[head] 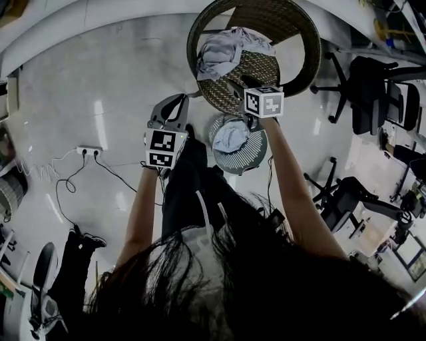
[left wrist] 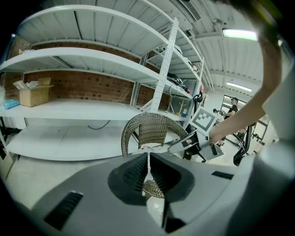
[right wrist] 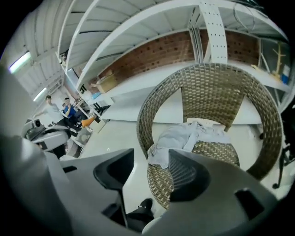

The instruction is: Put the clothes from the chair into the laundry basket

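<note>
Head view is showing one pale garment already lying in the laundry basket at the person's feet, while a grey heap of clothes is waiting on the wicker chair (so I'd say partway). The right gripper is pointing at that heap, jaws spread apart, carrying nothing; the left gripper is hanging with jaws pressed together, empty.

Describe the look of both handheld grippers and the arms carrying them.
The left gripper and right gripper share smooth grey moulded bodies, with dark ribbed pads lining the jaws. Each carries a white cube printed with black square markers: the left cube and the right cube. The left forearm and right forearm are bare of sleeves.
</note>
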Demonstrator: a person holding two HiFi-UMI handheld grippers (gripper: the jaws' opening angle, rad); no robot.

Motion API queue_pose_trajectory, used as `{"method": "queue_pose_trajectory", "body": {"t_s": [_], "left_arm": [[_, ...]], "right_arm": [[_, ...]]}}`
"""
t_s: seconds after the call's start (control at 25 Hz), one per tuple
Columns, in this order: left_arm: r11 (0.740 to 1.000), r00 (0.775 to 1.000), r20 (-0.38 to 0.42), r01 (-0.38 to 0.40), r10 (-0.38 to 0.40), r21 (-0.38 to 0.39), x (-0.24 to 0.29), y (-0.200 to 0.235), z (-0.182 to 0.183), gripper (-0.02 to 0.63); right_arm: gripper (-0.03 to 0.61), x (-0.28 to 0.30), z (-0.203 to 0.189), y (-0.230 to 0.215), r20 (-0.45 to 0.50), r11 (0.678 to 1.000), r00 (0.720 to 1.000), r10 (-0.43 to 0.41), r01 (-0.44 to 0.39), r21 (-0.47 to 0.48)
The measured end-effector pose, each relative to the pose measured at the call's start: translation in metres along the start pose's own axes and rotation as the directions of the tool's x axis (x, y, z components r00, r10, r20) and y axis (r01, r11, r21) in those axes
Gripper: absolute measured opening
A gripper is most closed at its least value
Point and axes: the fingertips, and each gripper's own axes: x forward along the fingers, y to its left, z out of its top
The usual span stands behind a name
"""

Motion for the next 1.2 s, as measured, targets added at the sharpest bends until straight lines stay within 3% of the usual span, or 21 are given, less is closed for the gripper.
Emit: {"method": "queue_pose_trajectory", "body": {"t_s": [0.24, 0.48, 0.76, 0.88, 1.04, 1.2], "left_arm": [[0.998, 0.999, -0.027, 0.047, -0.046, 0.044, 0.032, 0.013, -0.016, 0.023], [0.993, 0.996, -0.048, 0.074, -0.07, 0.087, 0.058, 0.029, -0.026, 0.023], [0.984, 0.988, -0.103, 0.128, -0.115, 0.123, 0.073, 0.032, -0.048, 0.023], [0.985, 0.987, -0.12, 0.125, -0.111, 0.115, 0.075, 0.035, -0.058, 0.023], [0.989, 0.986, -0.134, 0.112, -0.098, 0.1, 0.074, 0.04, -0.068, 0.023], [0.99, 0.985, -0.147, 0.102, -0.087, 0.096, 0.07, 0.048, -0.076, 0.023]], "right_arm": [[0.252, 0.053, -0.018, -0.047, -0.002, 0.972, 1.0, -0.018, 0.018, 0.236], [0.273, 0.098, -0.035, -0.086, -0.031, 0.934, 0.996, -0.084, 0.089, 0.346], [0.279, 0.141, -0.037, -0.116, 0.014, 0.846, 0.993, -0.118, 0.093, 0.525], [0.279, 0.156, -0.032, -0.12, 0.025, 0.842, 0.993, -0.116, 0.085, 0.533], [0.279, 0.177, -0.04, -0.121, -0.072, 0.89, 0.986, -0.151, 0.168, 0.423], [0.278, 0.193, -0.047, -0.117, -0.13, 0.907, 0.971, -0.199, 0.233, 0.35]]}}
